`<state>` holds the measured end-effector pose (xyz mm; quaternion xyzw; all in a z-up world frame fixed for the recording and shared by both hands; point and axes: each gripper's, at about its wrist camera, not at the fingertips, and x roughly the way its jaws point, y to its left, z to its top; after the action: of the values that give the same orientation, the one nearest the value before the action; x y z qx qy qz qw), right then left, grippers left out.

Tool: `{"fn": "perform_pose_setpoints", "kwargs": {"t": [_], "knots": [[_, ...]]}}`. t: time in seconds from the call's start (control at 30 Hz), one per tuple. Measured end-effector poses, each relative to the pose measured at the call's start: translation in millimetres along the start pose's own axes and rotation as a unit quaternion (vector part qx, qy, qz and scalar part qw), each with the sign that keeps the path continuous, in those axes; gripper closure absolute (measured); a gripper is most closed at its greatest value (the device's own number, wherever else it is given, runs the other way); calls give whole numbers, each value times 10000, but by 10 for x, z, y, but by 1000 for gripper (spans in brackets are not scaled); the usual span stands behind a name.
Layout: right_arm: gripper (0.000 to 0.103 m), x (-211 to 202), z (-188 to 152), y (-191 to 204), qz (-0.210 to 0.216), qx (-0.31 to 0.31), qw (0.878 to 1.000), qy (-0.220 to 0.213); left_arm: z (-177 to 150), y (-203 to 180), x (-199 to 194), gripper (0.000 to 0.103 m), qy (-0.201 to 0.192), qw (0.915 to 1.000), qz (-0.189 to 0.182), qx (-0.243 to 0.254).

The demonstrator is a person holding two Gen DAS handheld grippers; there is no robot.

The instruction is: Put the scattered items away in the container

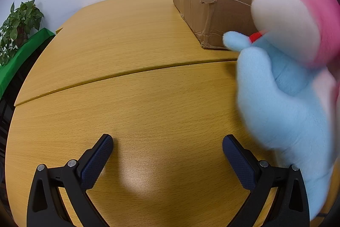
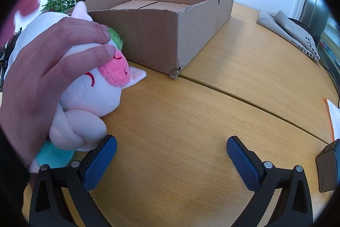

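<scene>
Two grippers, left gripper (image 1: 167, 147) and right gripper (image 2: 171, 148), both spread wide, nothing between the fingers. A bare hand (image 2: 40, 78) presses the plush toy (image 2: 93, 88) onto the table (image 2: 191, 120) at 9 o'clock, long axis running 7-to-1, head toward the cardboard box (image 2: 161, 35) just beyond. Box interior shows only bare flaps.

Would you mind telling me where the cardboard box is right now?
In the right wrist view, the cardboard box sits on the wooden table ahead, just right of the plush toy under a bare hand.
</scene>
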<state>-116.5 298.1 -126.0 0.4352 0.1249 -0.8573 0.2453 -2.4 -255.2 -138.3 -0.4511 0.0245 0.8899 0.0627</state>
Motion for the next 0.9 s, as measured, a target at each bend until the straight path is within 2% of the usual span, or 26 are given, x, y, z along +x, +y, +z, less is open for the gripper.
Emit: {"fn": "perform_pose_setpoints", "kwargs": {"t": [0.9], "knots": [[0,-23,-23,20,-1,0,10000,-1,18,32,9,0,-4,9997,137,-208]]}}
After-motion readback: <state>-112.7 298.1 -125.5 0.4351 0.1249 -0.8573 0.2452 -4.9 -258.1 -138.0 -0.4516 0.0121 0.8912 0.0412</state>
